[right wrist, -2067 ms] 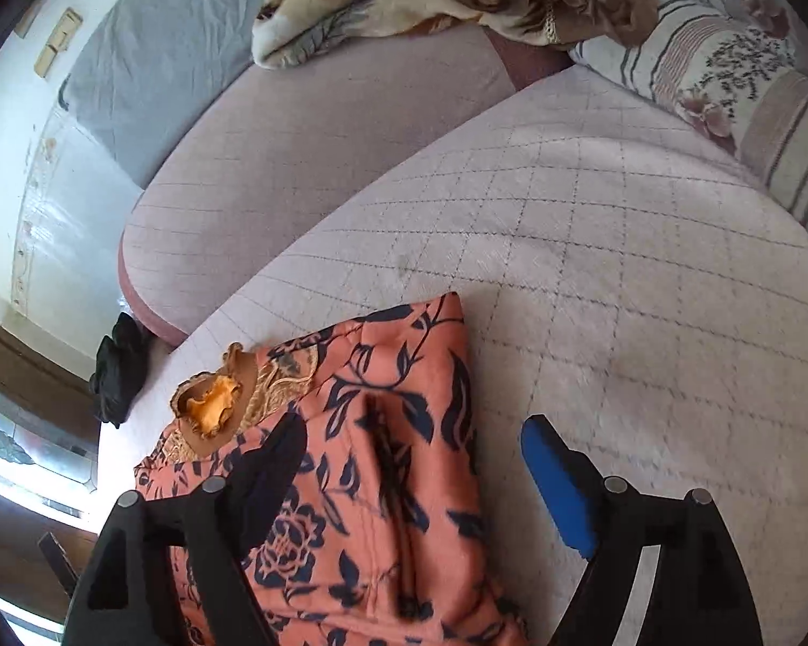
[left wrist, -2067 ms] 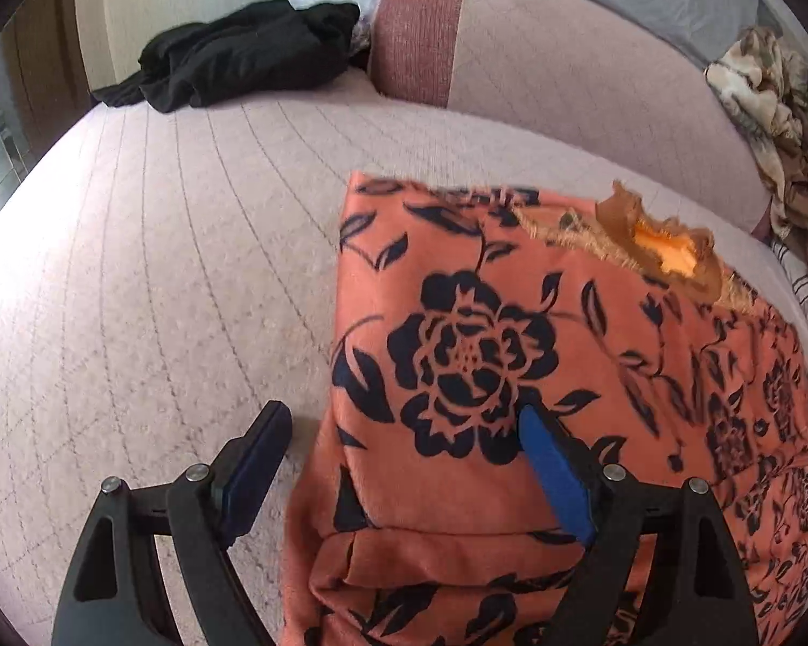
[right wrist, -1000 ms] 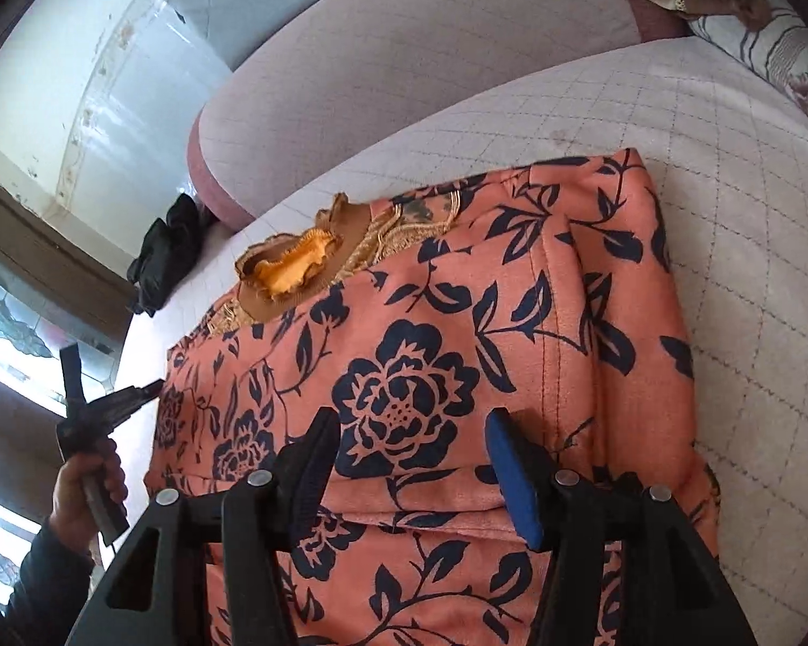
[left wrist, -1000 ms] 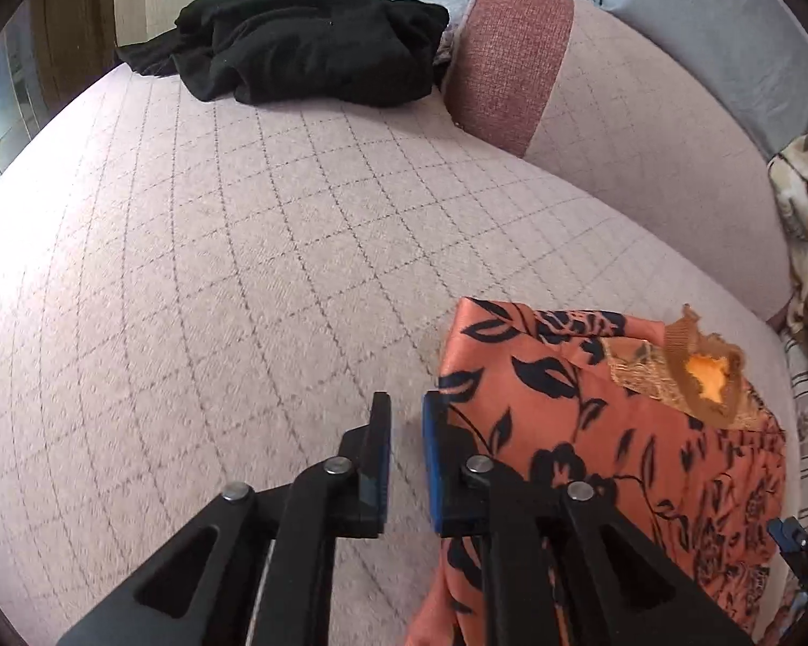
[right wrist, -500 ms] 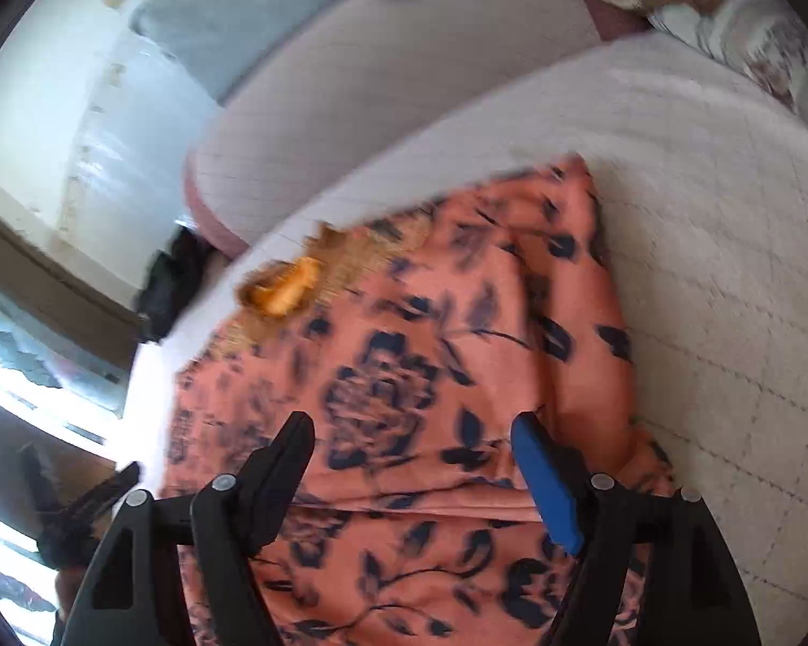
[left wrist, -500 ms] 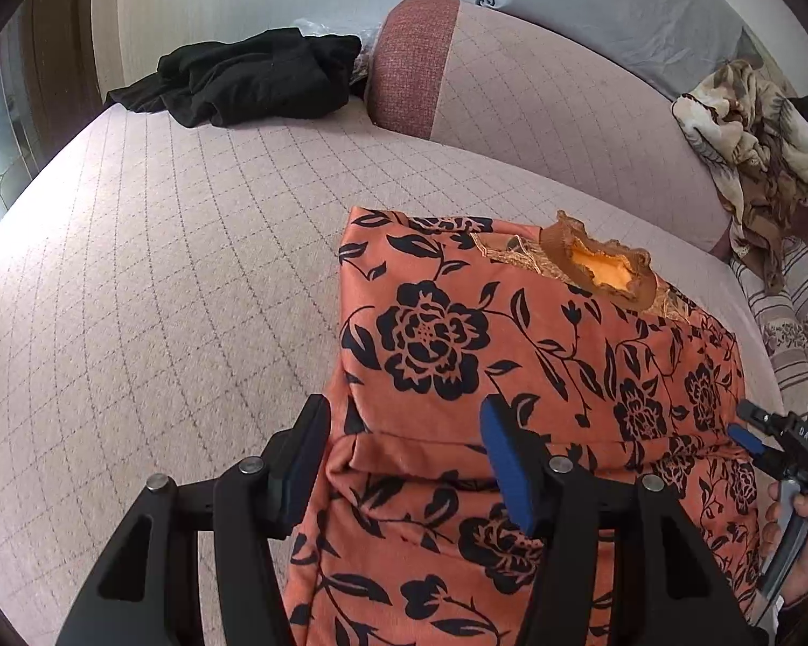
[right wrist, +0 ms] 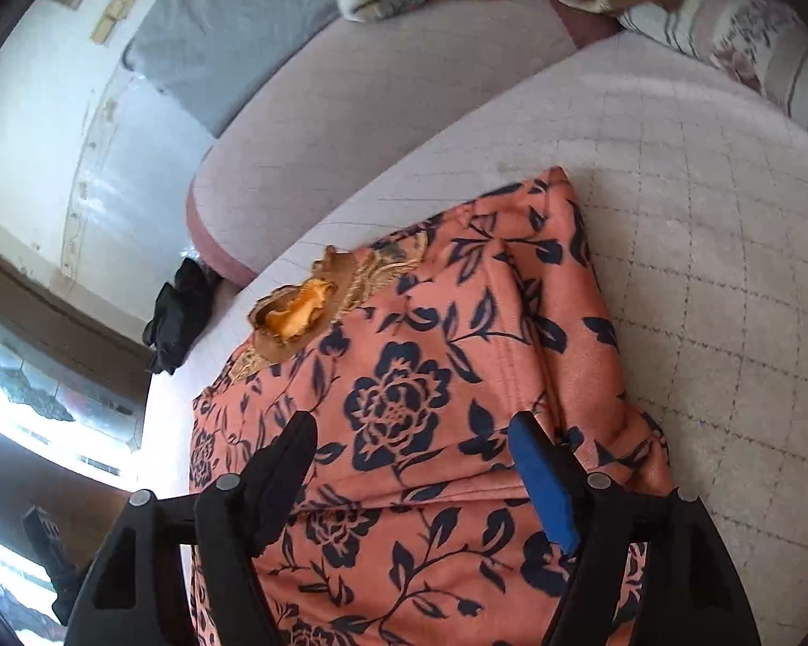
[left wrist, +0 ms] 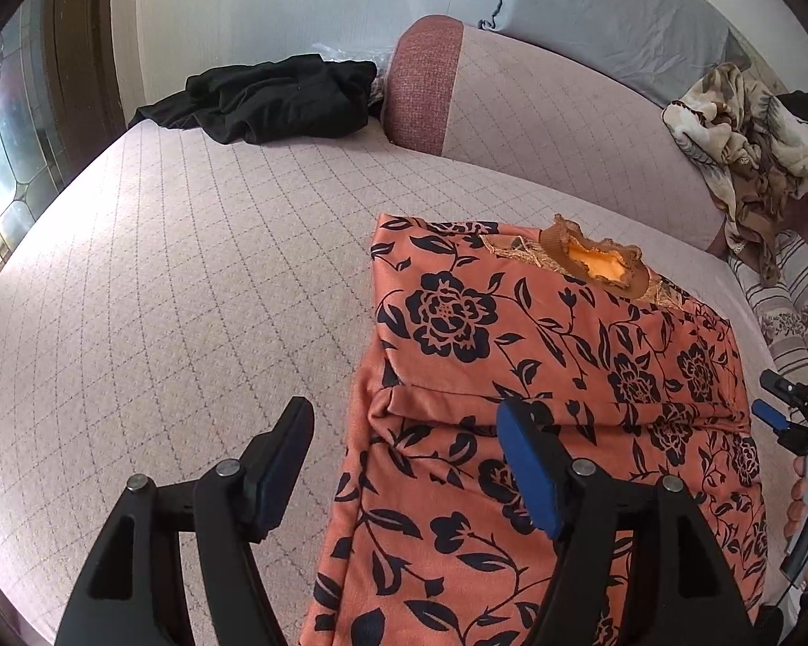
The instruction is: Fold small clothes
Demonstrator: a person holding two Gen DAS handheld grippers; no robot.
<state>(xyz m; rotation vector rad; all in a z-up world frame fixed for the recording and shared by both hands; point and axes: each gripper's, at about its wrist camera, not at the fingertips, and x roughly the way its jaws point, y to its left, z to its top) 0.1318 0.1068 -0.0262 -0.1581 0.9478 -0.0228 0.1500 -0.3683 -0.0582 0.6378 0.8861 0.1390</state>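
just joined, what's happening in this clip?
A person with a handheld tool in each hand is folding an orange floral garment on a quilted pink sofa seat. Both sleeves look already folded in across the body. The left tool and right tool are both open, hovering over the garment's near part at opposite side edges, gripping nothing. A black garment and a patterned blanket lie farther back, untouched.

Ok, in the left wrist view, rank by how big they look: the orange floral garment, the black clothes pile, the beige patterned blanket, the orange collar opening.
1. Orange floral garment, though it lies nearest the camera.
2. Black clothes pile.
3. Beige patterned blanket; close to the pile, and fisheye edge distortion makes that unsure.
4. Collar opening.
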